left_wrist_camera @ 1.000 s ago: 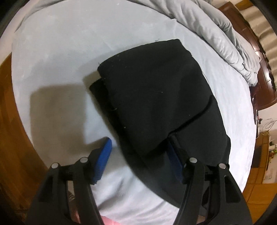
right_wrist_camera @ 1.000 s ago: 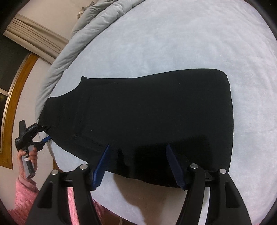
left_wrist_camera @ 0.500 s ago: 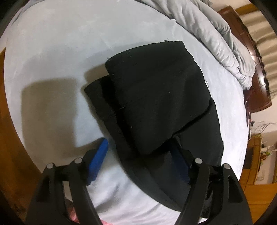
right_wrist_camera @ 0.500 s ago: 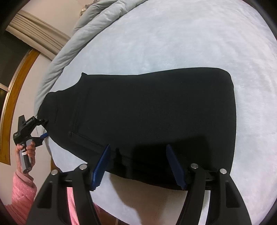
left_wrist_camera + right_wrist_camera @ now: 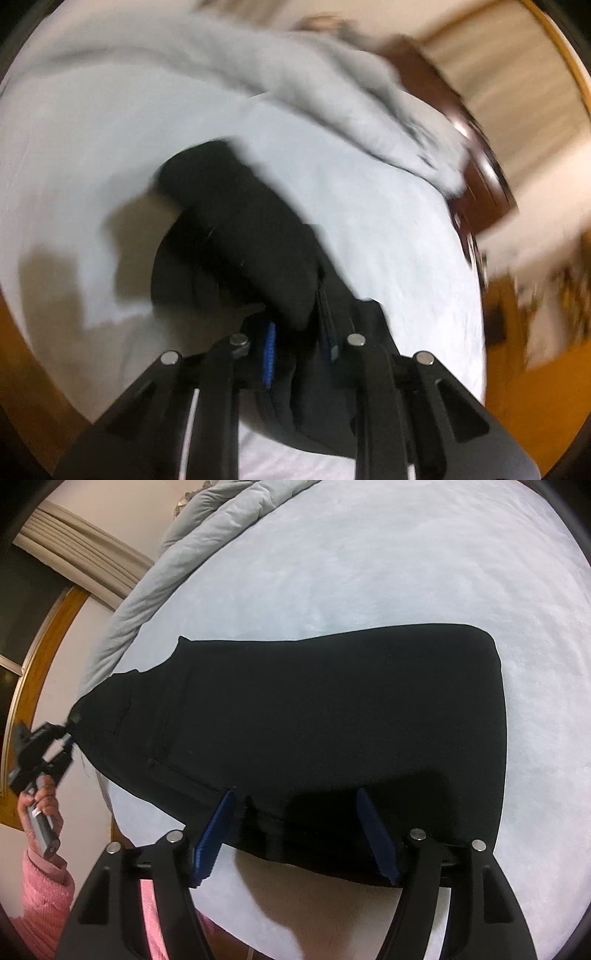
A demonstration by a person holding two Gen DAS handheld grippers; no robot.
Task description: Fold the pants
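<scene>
Black pants (image 5: 314,716) lie folded on a pale blue bed sheet (image 5: 388,561). In the left wrist view, which is blurred, my left gripper (image 5: 295,332) is shut on the near end of the pants (image 5: 251,229), and the cloth bunches up between the blue pads. That gripper also shows at the far left of the right wrist view (image 5: 55,734), pinching the pants' left end. My right gripper (image 5: 295,830) is open over the near edge of the pants, with blue pads (image 5: 214,834) on either side and nothing between them.
A rolled grey duvet (image 5: 192,550) lies along the far side of the bed and also shows in the left wrist view (image 5: 332,85). A dark wooden headboard (image 5: 476,173) stands at the right. The person's pink sleeve (image 5: 44,897) is at the lower left.
My left gripper has shut on the near end of the pants and pulled it up and back. The right gripper has stayed open in place.
</scene>
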